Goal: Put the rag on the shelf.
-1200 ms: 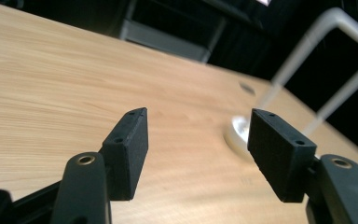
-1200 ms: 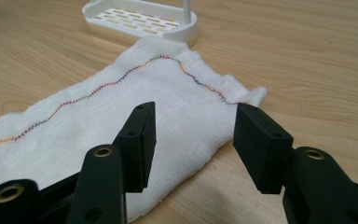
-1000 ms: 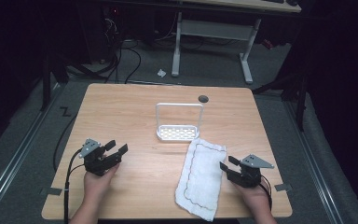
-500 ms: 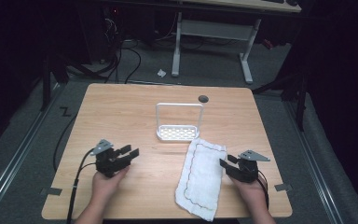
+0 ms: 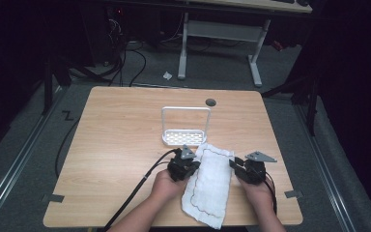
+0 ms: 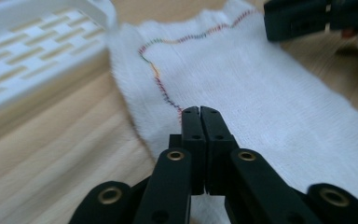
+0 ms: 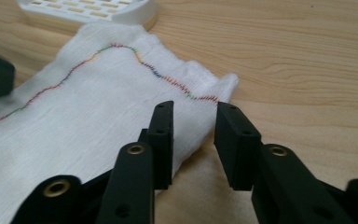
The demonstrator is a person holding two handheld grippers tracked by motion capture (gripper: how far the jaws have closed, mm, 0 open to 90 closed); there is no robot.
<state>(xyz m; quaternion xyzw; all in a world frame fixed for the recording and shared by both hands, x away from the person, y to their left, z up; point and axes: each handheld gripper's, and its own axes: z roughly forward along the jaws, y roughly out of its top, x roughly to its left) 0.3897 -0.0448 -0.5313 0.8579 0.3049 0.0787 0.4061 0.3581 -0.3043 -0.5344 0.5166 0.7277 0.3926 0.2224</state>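
Note:
A white cloth with a multicoloured stitched border lies flat on the wooden table, front centre. My left gripper is at the cloth's left edge. In the left gripper view its jaws are shut together just over the cloth, with no fabric visible between them. My right gripper is at the cloth's right edge. In the right gripper view it stands open, its jaws astride the cloth's edge near a corner.
A white slotted rack with an upright wire handle stands just behind the cloth. A small dark round hole sits near the table's far edge. Bare wood spreads to the left and far side.
My left gripper has travelled right across the table from the left side to the cloth's left edge. The right gripper has barely shifted.

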